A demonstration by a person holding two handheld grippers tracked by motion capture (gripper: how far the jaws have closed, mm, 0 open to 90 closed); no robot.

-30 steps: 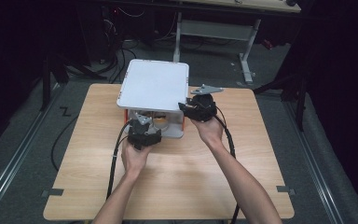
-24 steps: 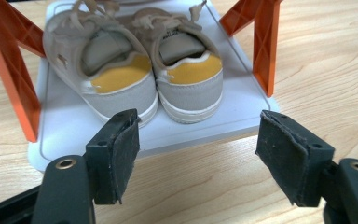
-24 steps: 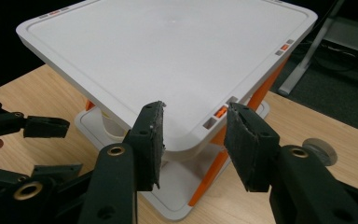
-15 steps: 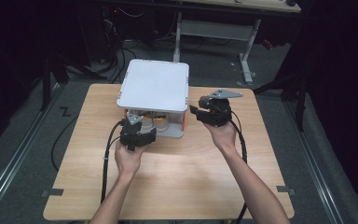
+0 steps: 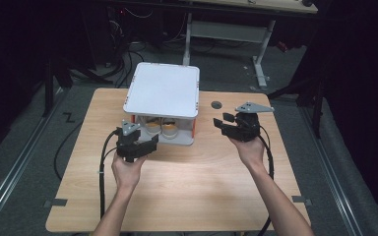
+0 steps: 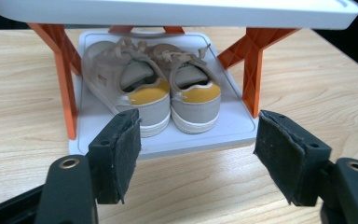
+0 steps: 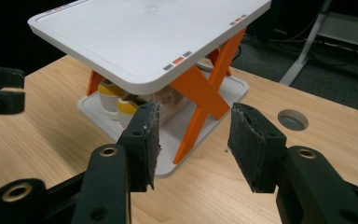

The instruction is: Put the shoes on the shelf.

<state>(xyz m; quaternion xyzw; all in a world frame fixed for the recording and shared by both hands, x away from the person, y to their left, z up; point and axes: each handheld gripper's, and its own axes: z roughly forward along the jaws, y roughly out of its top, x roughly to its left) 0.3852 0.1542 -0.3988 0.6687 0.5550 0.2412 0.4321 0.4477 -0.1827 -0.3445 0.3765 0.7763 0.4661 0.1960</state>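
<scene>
On the wooden table (image 5: 187, 182), your left gripper (image 6: 196, 154) gapes empty before beige yellow-heeled sneakers (image 6: 154, 93) in the white orange-braced rack (image 5: 162, 88); your right gripper (image 7: 193, 144), just widening, seemingly empty, waits alongside.

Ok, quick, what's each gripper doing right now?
Left gripper: open, holding nothing.
Right gripper: open, jaws just widened, nothing between them.

High view: above the person's side, facing forward and down over the whole tabletop (image 5: 187, 182).
Left tool view: low, close, facing the rack's (image 6: 168, 11) open front and the shoes (image 6: 154, 93).
Right tool view: near, angled at the rack's corner.
Shared: rack, shoes, tabletop.
</scene>
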